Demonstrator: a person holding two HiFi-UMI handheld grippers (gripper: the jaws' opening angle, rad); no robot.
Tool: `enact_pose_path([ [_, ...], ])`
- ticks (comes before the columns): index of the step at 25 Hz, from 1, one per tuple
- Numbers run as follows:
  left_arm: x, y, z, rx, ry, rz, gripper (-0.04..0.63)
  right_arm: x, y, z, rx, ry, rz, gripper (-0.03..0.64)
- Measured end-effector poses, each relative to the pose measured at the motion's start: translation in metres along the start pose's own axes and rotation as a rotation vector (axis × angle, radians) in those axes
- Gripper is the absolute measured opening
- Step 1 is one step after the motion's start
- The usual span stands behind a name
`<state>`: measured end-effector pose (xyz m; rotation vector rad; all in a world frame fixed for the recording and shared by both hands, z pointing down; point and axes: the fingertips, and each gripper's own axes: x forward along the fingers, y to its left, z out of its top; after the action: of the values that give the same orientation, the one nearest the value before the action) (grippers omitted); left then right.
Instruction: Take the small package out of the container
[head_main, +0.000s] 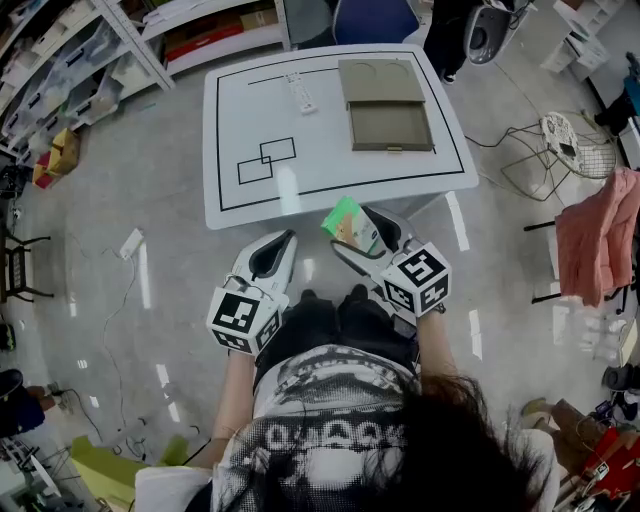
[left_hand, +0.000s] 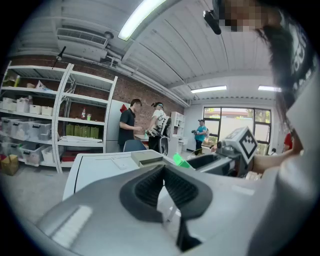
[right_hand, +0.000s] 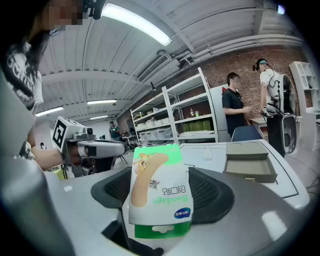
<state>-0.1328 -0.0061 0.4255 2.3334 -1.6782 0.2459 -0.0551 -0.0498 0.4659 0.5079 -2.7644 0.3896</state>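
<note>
Container: a shallow olive-tan box (head_main: 390, 127) sits on the white table (head_main: 230, 150), right of centre, with its lid folded open behind it. Head view shows only a plain olive floor inside.

Task item: the small package (right_hand: 160, 195) is out of the box, off the table's near edge, and clamped in the right gripper (head_main: 362, 232). Both jaws press on its flat faces.

- Flat white pouch with green bands at both ends.
- Tan bandage strip pictured on the front, above the word "Bandage" and a blue oval mark.
- Print is upside down, with the hang hole toward the gripper body.

Left gripper (head_main: 285, 240): jaws together, ribbed pads touching, nothing between them. It is held beside the right gripper, below the table edge.

View differences:
- The print is legible only in the right gripper view.
- Head view shows just a green-and-tan package (head_main: 350, 222).
- Left gripper view catches only its green corner (left_hand: 179, 160).
- The box interior shows only from the head view.
</note>
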Motion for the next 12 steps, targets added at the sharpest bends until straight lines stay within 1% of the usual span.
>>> enact_pose_path([
  [12,-0.0047,0.0049,-0.0001,0.000,-0.010,-0.012,0.000,0.0043,0.0053,0.0014,0.004,-0.005,-0.016,0.365],
])
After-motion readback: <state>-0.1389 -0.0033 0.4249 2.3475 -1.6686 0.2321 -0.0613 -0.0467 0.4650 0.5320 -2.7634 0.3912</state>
